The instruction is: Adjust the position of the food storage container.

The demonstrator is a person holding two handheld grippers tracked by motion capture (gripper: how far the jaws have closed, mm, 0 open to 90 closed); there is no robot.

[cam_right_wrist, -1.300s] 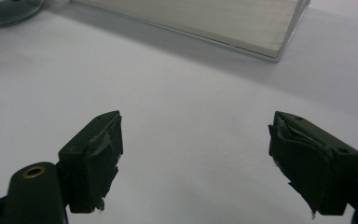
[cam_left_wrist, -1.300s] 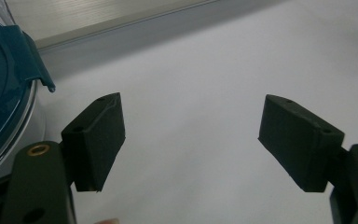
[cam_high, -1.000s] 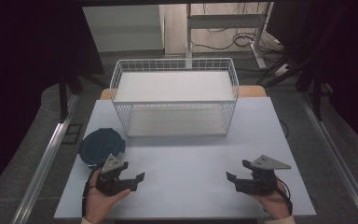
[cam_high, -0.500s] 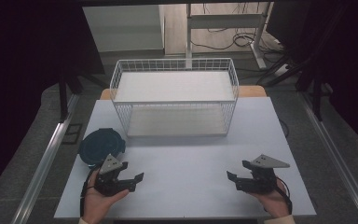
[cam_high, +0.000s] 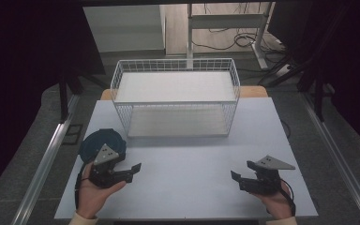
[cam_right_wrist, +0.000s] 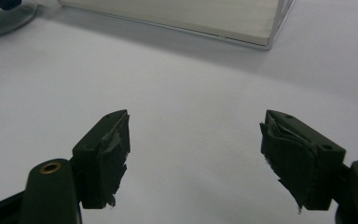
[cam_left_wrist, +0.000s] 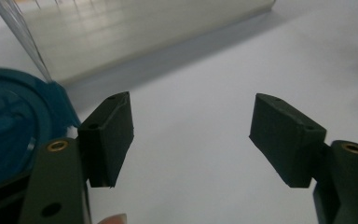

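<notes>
A white wire basket (cam_high: 176,101) stands at the back middle of the white table (cam_high: 187,164). A dark blue round dish (cam_high: 96,143) lies at the table's left, just behind my left gripper (cam_high: 133,171). That gripper rests in a hand near the front left, open, with nothing between its jaws. In the left gripper view the blue dish (cam_left_wrist: 9,126) sits to the left of the open gripper (cam_left_wrist: 191,135), with the basket (cam_left_wrist: 135,28) beyond. My right gripper (cam_high: 241,173) is held at the front right, open and empty. The right gripper view has its gripper (cam_right_wrist: 196,154) over bare table, the basket (cam_right_wrist: 177,16) farther off.
The table's front edge runs just under both hands. Metal rails (cam_high: 47,164) flank the table on the floor. Behind the basket are a desk frame (cam_high: 225,21) and cables on the floor. A clear round object (cam_right_wrist: 7,16) lies at the far left of the right gripper view.
</notes>
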